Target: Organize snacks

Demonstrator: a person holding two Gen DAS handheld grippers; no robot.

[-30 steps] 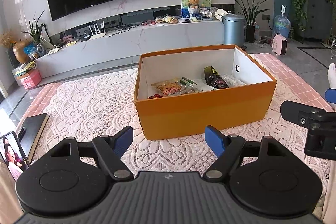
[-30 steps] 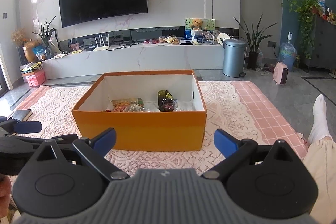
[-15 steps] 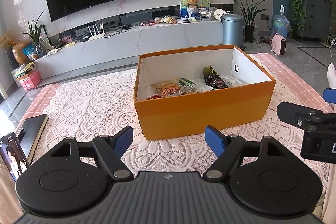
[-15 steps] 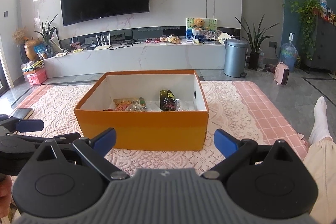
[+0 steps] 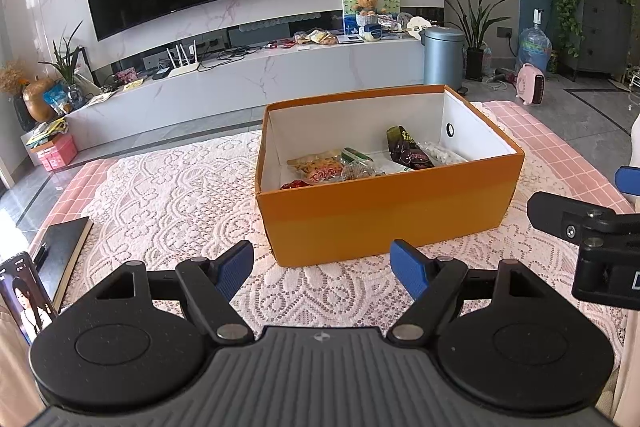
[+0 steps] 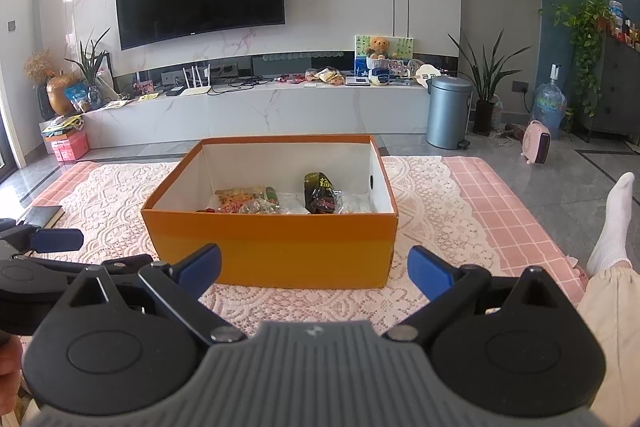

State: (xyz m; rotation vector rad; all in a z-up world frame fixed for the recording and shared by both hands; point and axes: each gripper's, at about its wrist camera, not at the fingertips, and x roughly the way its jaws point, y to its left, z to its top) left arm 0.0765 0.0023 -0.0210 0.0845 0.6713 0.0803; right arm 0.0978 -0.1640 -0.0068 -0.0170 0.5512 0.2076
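— Snacks: location?
— Inside orange box, ahead of both tongs, on lace-covered bench. None seen loose outside.
— Left tongs, right tongs?
— Both spread wide, holding nothing, hovering short of box's near wall.
— Step in hand?
— Judged near the finish, or between picks. Next: check for strays, else reach over near wall to tidy packets.

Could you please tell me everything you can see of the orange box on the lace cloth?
The orange box is an open, lidless rectangular carton, apparently cardboard, orange outside and white inside, with a small round hole in its right end wall. It sits flat on the lace cloth, and several snack packets lie on its floor. Neither gripper touches it.
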